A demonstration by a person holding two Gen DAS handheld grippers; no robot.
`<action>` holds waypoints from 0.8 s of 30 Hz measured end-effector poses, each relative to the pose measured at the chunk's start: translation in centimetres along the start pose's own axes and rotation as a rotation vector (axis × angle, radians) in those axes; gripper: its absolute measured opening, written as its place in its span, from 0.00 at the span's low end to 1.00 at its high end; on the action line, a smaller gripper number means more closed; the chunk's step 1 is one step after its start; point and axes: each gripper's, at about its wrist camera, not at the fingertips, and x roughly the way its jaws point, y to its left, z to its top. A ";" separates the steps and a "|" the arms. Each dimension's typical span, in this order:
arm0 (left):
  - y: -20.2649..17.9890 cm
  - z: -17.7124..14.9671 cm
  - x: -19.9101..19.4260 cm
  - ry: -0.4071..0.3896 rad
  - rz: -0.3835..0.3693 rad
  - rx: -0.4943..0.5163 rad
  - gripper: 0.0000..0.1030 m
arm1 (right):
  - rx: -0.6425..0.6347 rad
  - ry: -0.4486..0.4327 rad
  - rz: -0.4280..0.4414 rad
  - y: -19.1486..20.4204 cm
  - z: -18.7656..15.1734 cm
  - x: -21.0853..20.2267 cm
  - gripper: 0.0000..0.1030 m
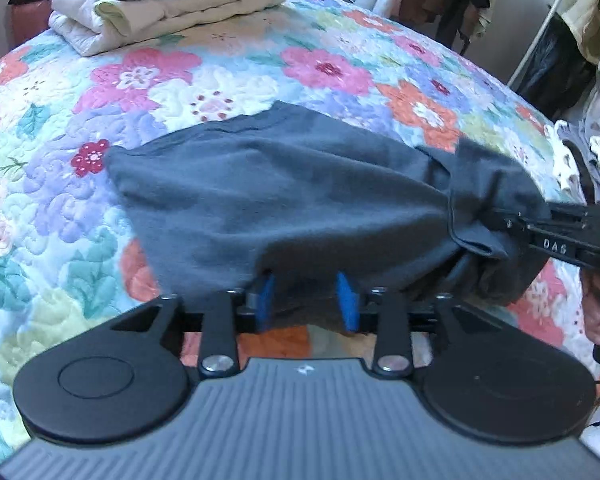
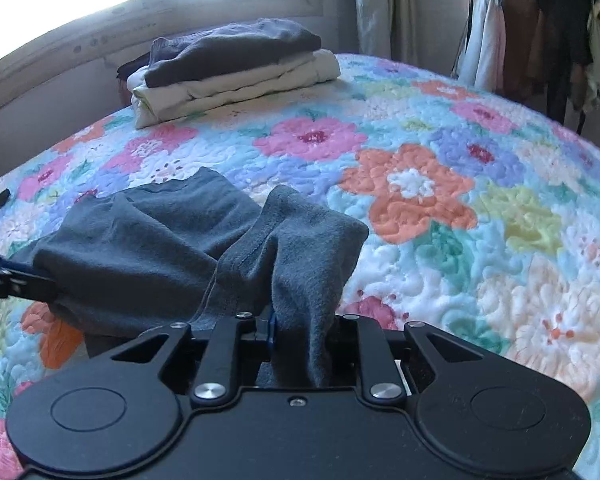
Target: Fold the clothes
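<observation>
My right gripper (image 2: 300, 332) is clamped on a bunched edge of the grey garment (image 1: 284, 200). My left gripper (image 1: 308, 300) has blue pads (image 1: 346, 300) set apart, garment draped between them over the floral quilt (image 1: 160, 92).

Left wrist view: white letters "DAS" printed on the black body of the right tongs (image 1: 496, 226), entering from the right edge. A small pale logo mark sits on the grey ribbed housing (image 1: 302, 370) near the camera, too small to read. Right wrist view: no legible text anywhere.
</observation>
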 end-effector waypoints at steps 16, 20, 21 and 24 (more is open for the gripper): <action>1.1 -1.5 2.7 0.033 -0.030 -0.061 0.43 | 0.054 -0.022 0.047 -3.5 0.1 -0.4 0.30; 0.5 -0.5 2.4 -0.027 -0.003 -0.023 0.07 | 0.078 -0.051 0.046 -4.5 0.3 -0.8 0.17; 0.3 -0.3 2.2 -0.045 0.004 -0.014 0.06 | 0.054 -0.075 0.025 -4.4 0.4 -1.1 0.12; -0.3 0.5 1.8 -0.098 0.025 0.016 0.04 | -0.037 -0.176 -0.072 -3.7 0.8 -2.7 0.08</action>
